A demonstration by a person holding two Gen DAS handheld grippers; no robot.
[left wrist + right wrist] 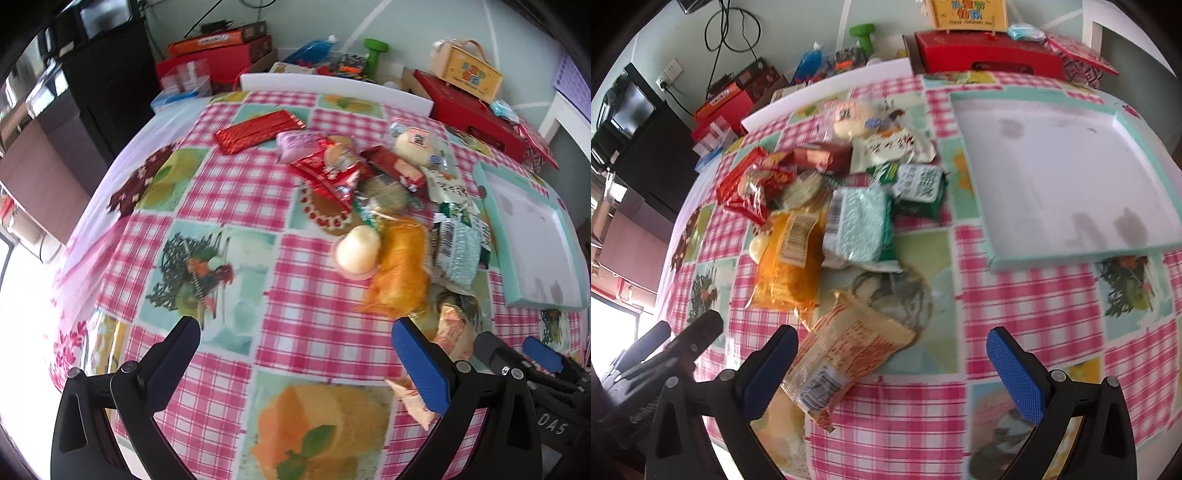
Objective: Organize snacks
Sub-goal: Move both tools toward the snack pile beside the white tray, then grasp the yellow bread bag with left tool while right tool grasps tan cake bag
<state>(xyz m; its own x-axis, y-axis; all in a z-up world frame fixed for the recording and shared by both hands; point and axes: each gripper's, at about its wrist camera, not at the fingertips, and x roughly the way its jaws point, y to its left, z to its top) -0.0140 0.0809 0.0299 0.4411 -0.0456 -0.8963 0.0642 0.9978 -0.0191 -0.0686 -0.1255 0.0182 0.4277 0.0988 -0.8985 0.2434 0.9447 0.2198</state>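
A heap of snack packets lies on the checked tablecloth [236, 192]: a red packet [325, 171], an orange packet [402, 266], a pale green packet [458, 254], a round white cake [356, 249] and a flat red box [258, 129]. A tan and orange packet [849, 350] lies nearest, just ahead of my right gripper [892, 363], touching its left finger. The empty mint-rimmed tray [1052, 173] sits to the right, also in the left wrist view [532, 236]. My left gripper [295, 354] is open and empty above the cloth. My right gripper is open.
Red boxes [986, 55], a yellow carton [469, 72], a green dumbbell [375, 55] and other clutter stand along the far edge. A dark cabinet [107, 85] stands left of the table. The cloth [1034, 314] shows between tray and heap.
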